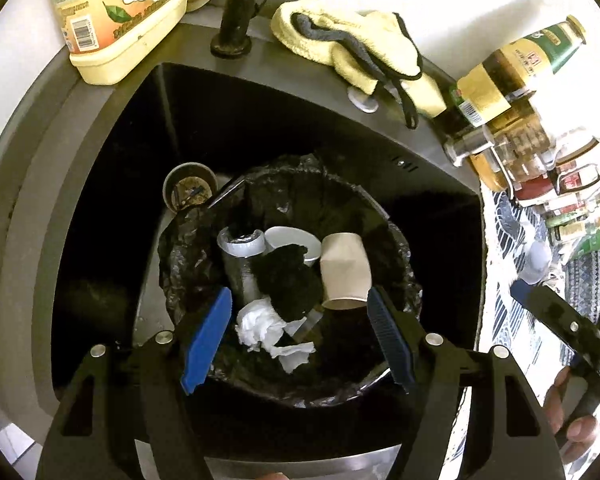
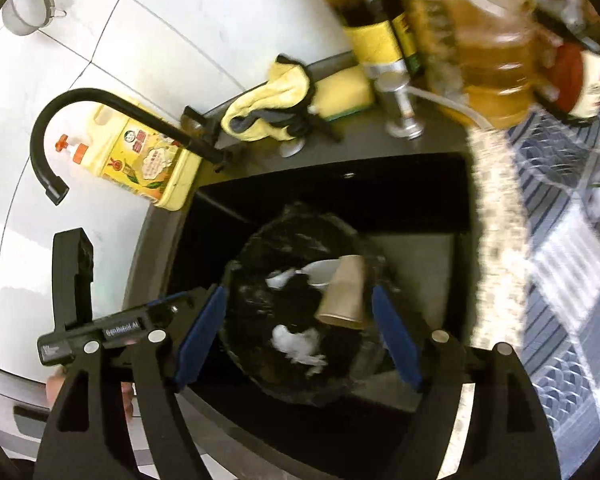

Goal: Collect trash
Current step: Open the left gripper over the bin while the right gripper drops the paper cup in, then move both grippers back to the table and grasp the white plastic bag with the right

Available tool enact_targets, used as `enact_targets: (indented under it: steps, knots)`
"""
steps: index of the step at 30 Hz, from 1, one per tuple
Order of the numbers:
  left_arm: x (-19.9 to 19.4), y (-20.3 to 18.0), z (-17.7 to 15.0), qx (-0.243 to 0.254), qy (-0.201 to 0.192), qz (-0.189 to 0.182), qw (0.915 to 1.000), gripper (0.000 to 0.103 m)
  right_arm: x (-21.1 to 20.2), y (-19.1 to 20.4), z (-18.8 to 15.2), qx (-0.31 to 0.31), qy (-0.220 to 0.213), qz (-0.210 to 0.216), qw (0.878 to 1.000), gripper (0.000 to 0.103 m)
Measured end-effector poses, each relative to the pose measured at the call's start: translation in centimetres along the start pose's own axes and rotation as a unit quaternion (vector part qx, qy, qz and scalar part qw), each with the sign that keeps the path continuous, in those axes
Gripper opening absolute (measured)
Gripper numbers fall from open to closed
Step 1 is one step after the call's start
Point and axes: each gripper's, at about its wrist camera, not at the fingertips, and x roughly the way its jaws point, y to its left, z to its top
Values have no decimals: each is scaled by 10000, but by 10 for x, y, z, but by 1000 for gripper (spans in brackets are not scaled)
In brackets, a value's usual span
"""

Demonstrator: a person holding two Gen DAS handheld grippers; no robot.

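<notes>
Blue pads of the left gripper (image 1: 300, 344) sit spread apart with nothing pinched between them, hanging right over the bin (image 1: 188, 240) that stands in the black sink (image 1: 112, 184). Just past the fingertips there's crumpled tissue (image 1: 260, 326), a dark clump (image 1: 290, 280), a grey tube (image 1: 240, 256), a white dish (image 1: 290, 238) and a paper cup (image 1: 344, 270) lying on its side, all inside the bag. Further out, beyond the bin, a small dirty cup (image 1: 190, 190) stands on the sink floor. Right gripper (image 2: 300, 340) is open too and empty, above the same bin, with the paper cup just inside its right pad; that view is pretty blurry. Out on the bench behind the sink: tap (image 1: 236, 20), soap jug (image 1: 120, 20), yellow cloth (image 1: 340, 48), and bottles (image 1: 512, 76) off to the right.
</notes>
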Motion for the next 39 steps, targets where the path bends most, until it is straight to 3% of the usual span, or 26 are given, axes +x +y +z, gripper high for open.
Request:
enact_targets:
  steps: [1,3,4,8,10,12,13,15,17,19,22,29,32,35,37,39]
  knots:
    - [-1,-2,0,23,-16,-12,10000,69,-11,-3,-1,0,-106,-101,9999,80]
    - [-3,-5,-2,84,-55,53,9999,84,-34,-11,-5,-7,-341,-367,9987,84]
    - [-5,-6,-4,80,-72,106,9999,86,-42,-16,-7,19,-405,-470,9981,84]
    - [-7,-8,-10,202,-116,165,9996,87,-73,-52,-19,308,-502,-1078,9924,84]
    - [-7,-7,-12,197,-172,7,9997,87,-88,-71,-26,540,-525,-1320,9884,84]
    - [-10,-8,-14,234,-331,-403,9984,94,-109,-91,-35,673,-632,-1718,9808,84]
    - [-10,-10,-16,242,-411,-428,9979,96,-117,-98,-39,672,-668,-1872,9777,84]
    - [-14,-16,-22,378,-642,-404,9964,96,-132,-116,-46,713,-674,-2268,9690,95]
    - [-16,-20,-27,464,-733,-409,9954,96,-151,-140,-53,847,-724,-2536,9609,95]
    - [-19,-21,-37,440,-750,-658,9940,96,-168,-158,-58,816,-764,-2921,9498,95]
    - [-25,-21,-51,322,-962,-578,9932,96,-184,-187,-61,790,-729,-3174,9422,96]
    - [-34,-34,-89,3,-1132,35,9936,95,-175,-246,-56,518,-372,-2938,9537,96]
    - [-41,-57,-105,-217,-1064,279,9937,95,-158,-268,-46,384,-128,-2796,9593,96]
    - [-59,-90,-119,-229,-1298,518,9899,95,-150,-281,-38,240,-77,-2395,9706,96]
    - [-70,-121,-133,-140,-1514,767,9854,96,-149,-286,-35,85,-32,-2049,9787,86]
    - [-74,-141,-141,-200,-1556,938,9831,96,-147,-293,-33,-76,158,-1691,9854,56]
